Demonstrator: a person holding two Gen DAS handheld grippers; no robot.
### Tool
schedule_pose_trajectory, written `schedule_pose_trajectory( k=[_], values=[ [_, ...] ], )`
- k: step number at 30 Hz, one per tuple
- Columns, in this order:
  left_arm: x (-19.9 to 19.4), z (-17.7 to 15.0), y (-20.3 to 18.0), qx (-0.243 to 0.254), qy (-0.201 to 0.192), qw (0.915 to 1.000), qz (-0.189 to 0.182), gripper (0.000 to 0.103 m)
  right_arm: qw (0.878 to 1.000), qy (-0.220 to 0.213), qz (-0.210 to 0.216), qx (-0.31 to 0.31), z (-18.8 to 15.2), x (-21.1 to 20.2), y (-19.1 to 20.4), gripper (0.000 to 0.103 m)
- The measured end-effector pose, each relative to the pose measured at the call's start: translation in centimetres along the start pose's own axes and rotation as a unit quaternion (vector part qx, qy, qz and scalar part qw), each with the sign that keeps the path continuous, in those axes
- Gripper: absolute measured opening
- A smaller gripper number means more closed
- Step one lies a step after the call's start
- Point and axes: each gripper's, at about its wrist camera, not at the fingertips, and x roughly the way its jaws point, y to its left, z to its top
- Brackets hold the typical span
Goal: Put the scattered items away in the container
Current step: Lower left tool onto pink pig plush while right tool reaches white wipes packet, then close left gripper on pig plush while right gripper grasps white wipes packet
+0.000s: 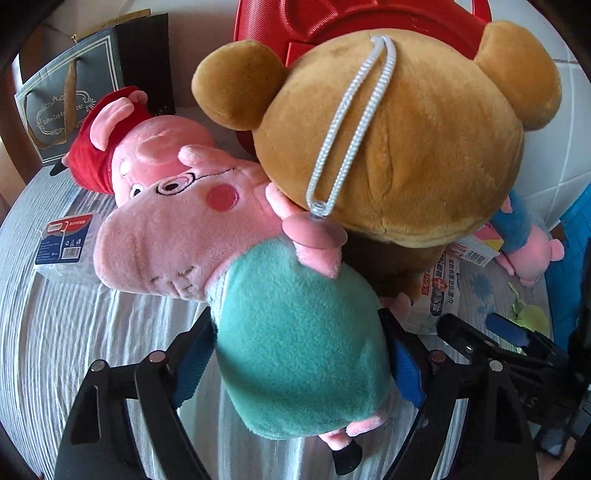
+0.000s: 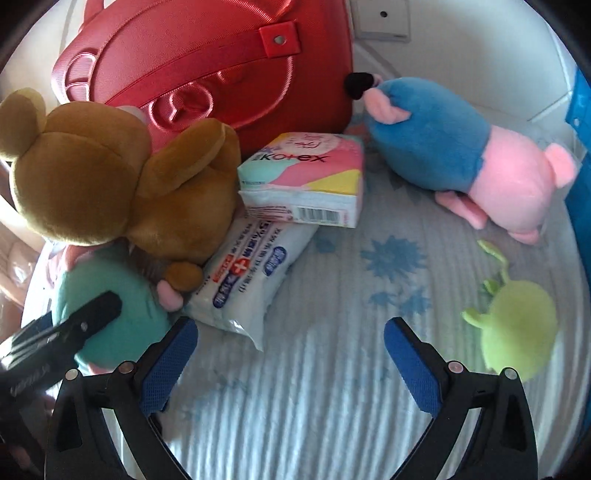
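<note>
The left gripper (image 1: 306,354) clamps the green-bodied pig plush (image 1: 295,332), its long axis running away toward the red container (image 1: 332,22) beyond, while the right gripper (image 2: 290,354) hangs released.

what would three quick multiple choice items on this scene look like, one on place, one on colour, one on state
1. The pink tissue pack lies: A on the white wipes pack; B under the red bag; C inside the grey gift bag.
2. The pig plush between the left gripper's pads wears: A yellow; B teal; C black.
3. The right gripper is: A shut on the bear; B shut on the wipes; C open, empty.

A, its edge overlaps the wipes; B, teal body; C, only cloth shows between the pads.
</note>
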Motion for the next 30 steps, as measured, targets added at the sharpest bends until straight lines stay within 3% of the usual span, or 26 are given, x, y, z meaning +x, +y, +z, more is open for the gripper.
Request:
schedule_pose_trajectory(
  k=[1, 2, 4, 6, 10, 17, 20, 26, 28, 30],
  values=[
    [-0.1, -0.1, 0.0, 0.002, 0.000, 1.0000, -0.002, 0.081, 1.000, 0.008, -0.001, -0.004, 0.2, 0.9, 0.4, 0.076],
    [-0.2, -0.2, 0.0, 0.005, 0.000, 1.0000, -0.004, 0.079, 1.000, 0.006, -0.010, -0.016, 0.3, 1.3, 0.9, 0.073],
    [-0.5, -0.5, 0.2, 0.005, 0.001, 1.0000, -0.006, 0.078, 0.999, 0.004, -0.008, -0.046, 0.5, 1.5, 2.1, 0.038],
    [-1.1, -0.9, 0.1, 0.009, 0.002, 1.0000, -0.003, 0.075, 0.998, 0.009, -0.010, -0.064, 0.3, 1.2, 3.1, 0.028],
    [-2.8, -2.6, 0.1, 0.031, 0.009, 0.9994, 0.013, 0.073, 0.997, 0.020, -0.008, -0.070, -1.5, 0.0, 3.4, 0.021],
    [-7.7, -7.8, 2.2, 0.043, 0.035, 0.9980, 0.029, 0.072, 0.996, 0.059, -0.006, -0.063, -8.6, -4.8, 2.8, 0.018],
    [-9.6, -9.2, 3.0, 0.067, 0.033, 0.9958, 0.052, 0.072, 0.995, 0.081, -0.003, -0.060, -12.5, -6.9, 2.8, 0.018],
    [-12.8, -13.4, 2.7, 0.095, 0.053, 0.9928, 0.050, 0.071, 0.993, 0.111, -0.005, -0.038, -18.5, -9.6, 3.2, 0.021],
    [-13.4, -14.1, 2.7, 0.083, 0.062, 0.9934, 0.050, 0.076, 0.994, 0.108, -0.007, -0.020, -19.4, -10.4, 3.1, 0.043],
    [-13.8, -13.9, 2.8, 0.058, 0.063, 0.9949, 0.053, 0.077, 0.995, 0.100, -0.008, -0.011, -19.4, -10.7, 3.0, 0.056]
  ],
)
